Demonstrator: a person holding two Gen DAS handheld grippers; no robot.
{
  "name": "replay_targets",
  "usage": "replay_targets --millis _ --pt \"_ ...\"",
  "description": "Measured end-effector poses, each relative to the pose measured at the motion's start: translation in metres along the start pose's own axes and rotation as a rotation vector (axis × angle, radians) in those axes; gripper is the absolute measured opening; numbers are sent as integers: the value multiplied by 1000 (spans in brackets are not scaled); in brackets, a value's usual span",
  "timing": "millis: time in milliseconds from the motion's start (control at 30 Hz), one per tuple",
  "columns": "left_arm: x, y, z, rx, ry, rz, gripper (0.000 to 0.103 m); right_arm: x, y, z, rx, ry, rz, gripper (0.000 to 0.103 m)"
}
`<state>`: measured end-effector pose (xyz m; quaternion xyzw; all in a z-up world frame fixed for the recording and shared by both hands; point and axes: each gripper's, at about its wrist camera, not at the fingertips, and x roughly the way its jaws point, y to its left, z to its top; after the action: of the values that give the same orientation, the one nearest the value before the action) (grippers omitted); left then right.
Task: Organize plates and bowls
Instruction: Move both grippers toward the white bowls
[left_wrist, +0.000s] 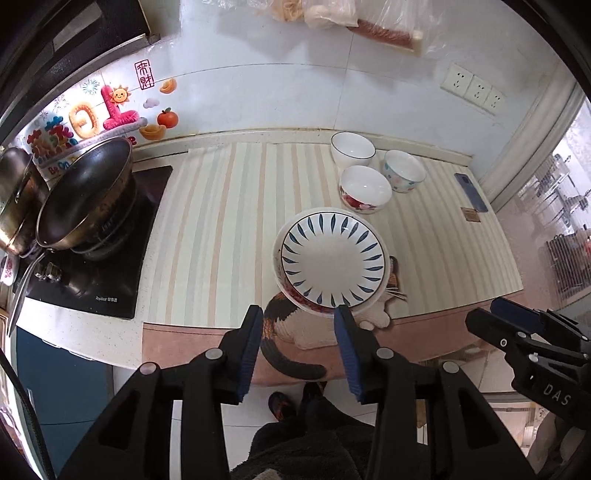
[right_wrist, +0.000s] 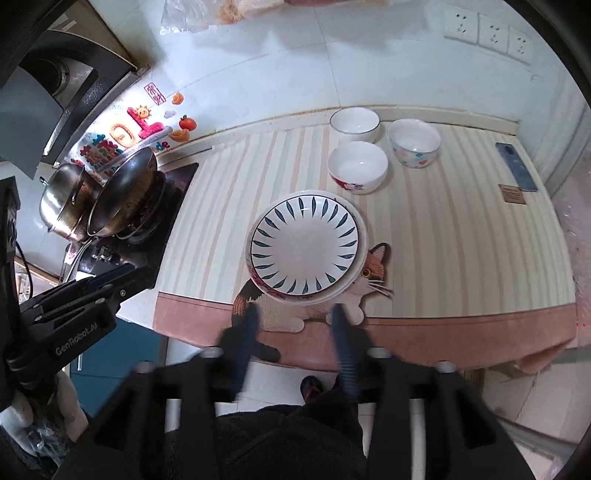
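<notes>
A white plate with blue leaf marks (left_wrist: 332, 258) (right_wrist: 306, 246) lies on top of a larger plate with a red pattern (left_wrist: 295, 295) (right_wrist: 360, 254) near the counter's front edge. Three bowls stand behind it: a plain white one (left_wrist: 352, 149) (right_wrist: 354, 123), one with red flowers (left_wrist: 365, 188) (right_wrist: 357, 167) and one with blue and pink flowers (left_wrist: 404, 171) (right_wrist: 414, 142). My left gripper (left_wrist: 301, 315) (right_wrist: 122, 275) is open and empty, in front of the plates. My right gripper (right_wrist: 293, 314) (left_wrist: 491, 314) is open and empty, also in front of the plates.
A striped mat with a cat picture (left_wrist: 229, 229) (right_wrist: 443, 236) covers the counter. A wok (left_wrist: 85, 195) (right_wrist: 122, 192) and a steel pot (right_wrist: 66, 199) sit on the stove at the left. A phone (left_wrist: 471, 192) (right_wrist: 515, 166) lies at the right. Wall sockets (right_wrist: 487, 31) are above.
</notes>
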<state>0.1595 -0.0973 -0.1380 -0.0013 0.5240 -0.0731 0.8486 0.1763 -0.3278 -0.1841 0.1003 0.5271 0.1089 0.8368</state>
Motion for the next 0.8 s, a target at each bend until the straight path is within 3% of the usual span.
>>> replay_targets --millis 67,100,167,300,500,600,800 --pt "-2 -1 -3 18 -4 -4 41 -9 2 -8 12 -19 -27 53" --pt "-2 -2 -5 29 -3 -5 57 -14 2 -11 20 -28 -38 54" --pt "-2 -6 -7 42 0 -14 78 -18 2 -16 32 -35 -36 54" --pt "-1 -16 -7 55 -13 -5 78 -23 0 -21 50 -39 -31 64" --pt "19 -32 15 26 -18 20 78 -17 -26 -11 98 -36 8 64" --pt "39 -41 40 -9 -27 32 78 -7 -50 3 128 -25 30 64" --pt "111 -61 105 -104 46 25 78 33 -122 57 184 14 82 64"
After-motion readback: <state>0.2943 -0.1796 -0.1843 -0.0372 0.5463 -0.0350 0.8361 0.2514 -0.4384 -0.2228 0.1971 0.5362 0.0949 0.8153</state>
